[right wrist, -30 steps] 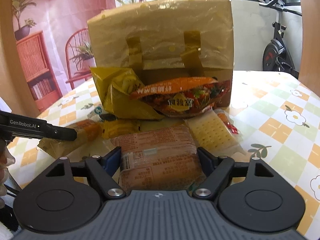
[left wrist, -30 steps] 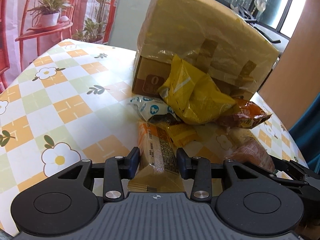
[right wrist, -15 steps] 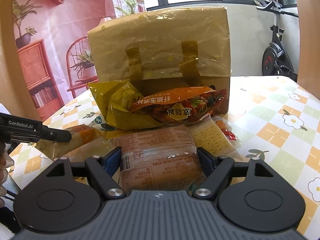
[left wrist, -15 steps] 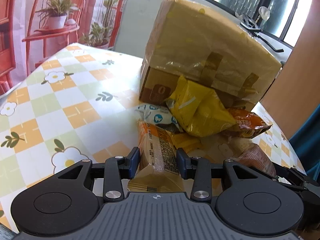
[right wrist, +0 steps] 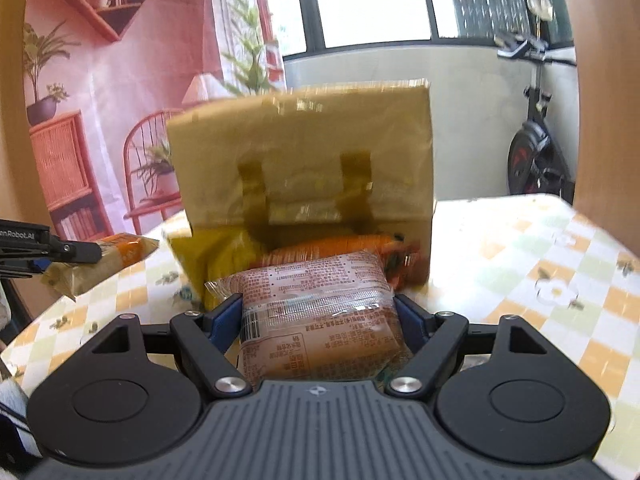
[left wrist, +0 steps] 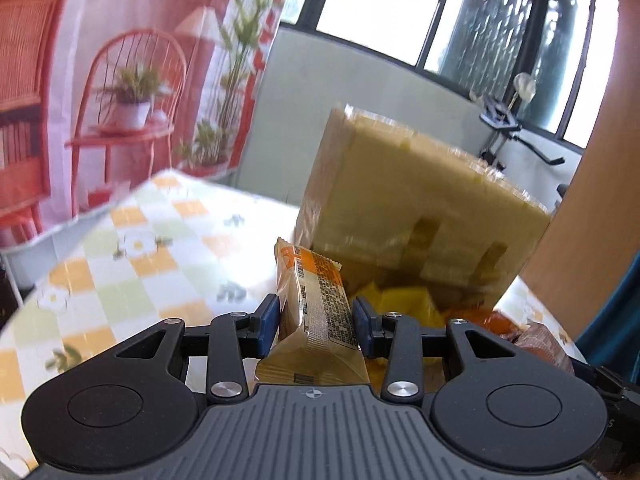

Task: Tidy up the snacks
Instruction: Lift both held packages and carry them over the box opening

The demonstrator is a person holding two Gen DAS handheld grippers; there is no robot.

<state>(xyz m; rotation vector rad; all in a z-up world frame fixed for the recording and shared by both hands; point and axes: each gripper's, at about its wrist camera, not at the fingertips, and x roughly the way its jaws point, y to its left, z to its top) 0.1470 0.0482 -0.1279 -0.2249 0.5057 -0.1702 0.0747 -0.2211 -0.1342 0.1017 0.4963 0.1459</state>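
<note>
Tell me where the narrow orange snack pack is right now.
The narrow orange snack pack is clamped in the left gripper, lifted in front of the cardboard box.

Partly cut off — "enRobot.AI" — on the left claw point(right wrist: 86, 253).

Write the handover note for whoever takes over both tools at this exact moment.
Left tool: shut on a narrow orange-and-tan snack pack, held clear of the table.
Right tool: shut on a wide pinkish clear-wrapped snack pack.
Cardboard box stands on the checked tablecloth, its taped flap raised; a yellow bag and an orange bag lie at its mouth.
Done: both packs gripped.
Left: place both, then sort the bags by the box.
</note>
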